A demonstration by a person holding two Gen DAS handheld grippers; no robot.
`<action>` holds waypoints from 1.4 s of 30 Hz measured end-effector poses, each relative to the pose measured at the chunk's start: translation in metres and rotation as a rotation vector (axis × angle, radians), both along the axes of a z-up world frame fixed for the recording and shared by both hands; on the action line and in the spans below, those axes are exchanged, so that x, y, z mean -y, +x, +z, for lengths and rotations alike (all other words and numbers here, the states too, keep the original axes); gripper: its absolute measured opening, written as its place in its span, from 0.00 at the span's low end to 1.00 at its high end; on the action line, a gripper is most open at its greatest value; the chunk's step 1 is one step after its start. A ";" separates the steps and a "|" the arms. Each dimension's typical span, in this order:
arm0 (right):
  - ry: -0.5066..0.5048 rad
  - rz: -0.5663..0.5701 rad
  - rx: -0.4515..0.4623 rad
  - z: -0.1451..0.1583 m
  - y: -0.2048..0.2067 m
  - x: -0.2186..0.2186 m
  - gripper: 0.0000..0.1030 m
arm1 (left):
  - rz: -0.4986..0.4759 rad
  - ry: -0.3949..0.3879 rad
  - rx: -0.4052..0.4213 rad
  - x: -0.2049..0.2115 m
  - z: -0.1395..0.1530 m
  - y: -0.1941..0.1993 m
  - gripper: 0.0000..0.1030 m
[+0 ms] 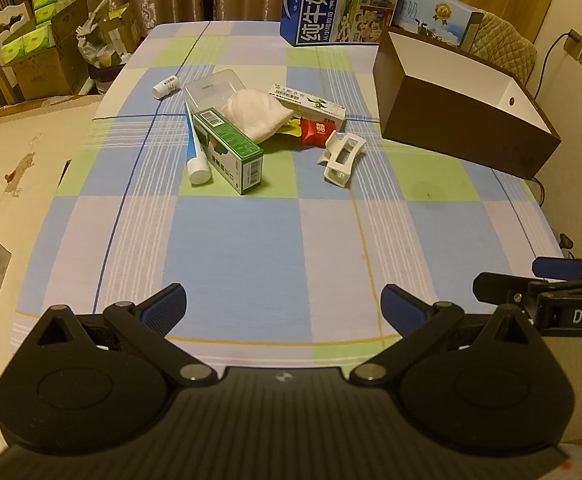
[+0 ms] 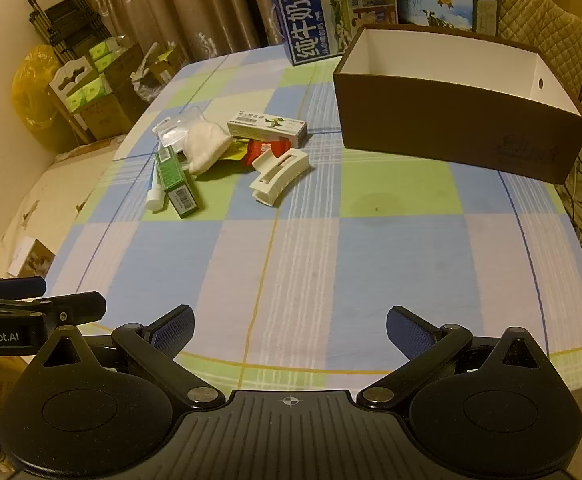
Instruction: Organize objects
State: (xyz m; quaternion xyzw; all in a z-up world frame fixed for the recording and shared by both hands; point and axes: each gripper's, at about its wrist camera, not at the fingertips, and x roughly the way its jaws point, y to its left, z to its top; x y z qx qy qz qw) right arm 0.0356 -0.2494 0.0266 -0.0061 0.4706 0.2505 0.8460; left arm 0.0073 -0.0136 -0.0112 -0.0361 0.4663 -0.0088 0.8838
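A pile of small items lies mid-table: a green box (image 1: 231,148) (image 2: 175,182), a white-capped tube (image 1: 195,152) (image 2: 154,196), a white cloth (image 1: 257,114) (image 2: 203,146), a white and green carton (image 1: 309,104) (image 2: 267,127), a red packet (image 1: 317,131) (image 2: 265,148), a white hair claw (image 1: 343,156) (image 2: 279,176), a clear plastic case (image 1: 213,88) and a small white bottle (image 1: 165,86). A brown open box (image 1: 463,120) (image 2: 455,120) with a white inside stands at the right. My left gripper (image 1: 283,304) and right gripper (image 2: 290,326) hover open near the front edge, both holding nothing.
Two milk cartons (image 1: 339,0) (image 2: 331,8) stand at the table's far edge behind the brown box. Cardboard boxes of green packs (image 1: 39,52) sit on the floor at the left. A quilted chair back (image 2: 543,32) is at the far right. The checked tablecloth (image 1: 251,240) covers the table.
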 end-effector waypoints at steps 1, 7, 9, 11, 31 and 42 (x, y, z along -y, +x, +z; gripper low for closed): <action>0.000 0.000 0.000 0.000 0.000 -0.001 0.97 | 0.001 0.000 -0.001 0.000 0.001 0.000 0.99; 0.002 0.011 -0.002 -0.003 0.006 0.005 0.97 | 0.008 0.001 -0.007 0.003 0.001 0.001 0.99; 0.002 0.012 -0.002 -0.003 0.007 0.006 0.97 | 0.009 0.001 -0.007 0.003 0.002 0.001 0.99; 0.001 0.015 -0.003 -0.003 0.008 0.006 0.97 | 0.010 0.002 -0.008 0.004 0.002 0.002 0.99; -0.010 0.049 -0.006 -0.005 0.023 0.013 0.97 | 0.029 -0.002 -0.026 0.017 0.000 0.013 0.99; -0.010 0.079 -0.008 -0.004 0.037 0.018 0.97 | 0.054 -0.002 -0.030 0.025 0.000 0.020 0.99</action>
